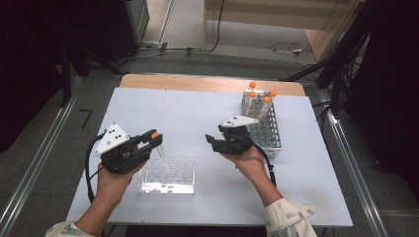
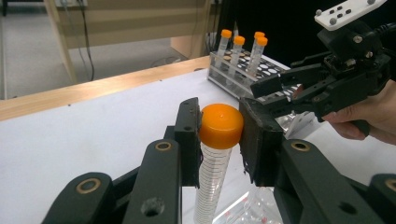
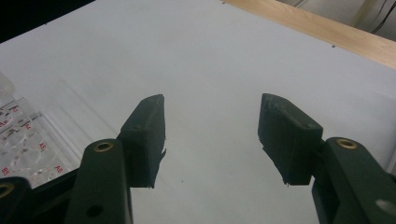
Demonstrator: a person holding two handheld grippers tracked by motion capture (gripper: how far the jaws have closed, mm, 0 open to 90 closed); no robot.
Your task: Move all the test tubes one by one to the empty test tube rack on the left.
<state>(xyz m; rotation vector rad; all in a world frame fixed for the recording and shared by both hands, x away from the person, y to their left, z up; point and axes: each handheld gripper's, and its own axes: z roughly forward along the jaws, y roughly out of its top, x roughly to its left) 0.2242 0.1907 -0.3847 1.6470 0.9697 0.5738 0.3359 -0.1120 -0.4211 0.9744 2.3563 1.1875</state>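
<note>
My left gripper (image 1: 153, 137) (image 2: 219, 140) is shut on a clear tube with an orange cap (image 2: 221, 126) (image 1: 155, 135), gripped just below the cap and held above the white table (image 1: 197, 118). The tube hangs down between the jaws in the left gripper view. A clear plastic rack (image 1: 169, 175) (image 3: 23, 140) lies on the table just right of the left hand. My right gripper (image 1: 211, 141) (image 3: 211, 135) (image 2: 275, 91) is open with nothing between its jaws, pointing left over bare table. A metal rack (image 1: 263, 123) (image 2: 261, 70) at the back right holds several orange-capped tubes (image 1: 262, 96) (image 2: 243, 46).
The table's wooden far edge (image 1: 212, 83) runs behind the metal rack. Cables trail from both grippers toward the person. Dark equipment and stands flank the table on the floor.
</note>
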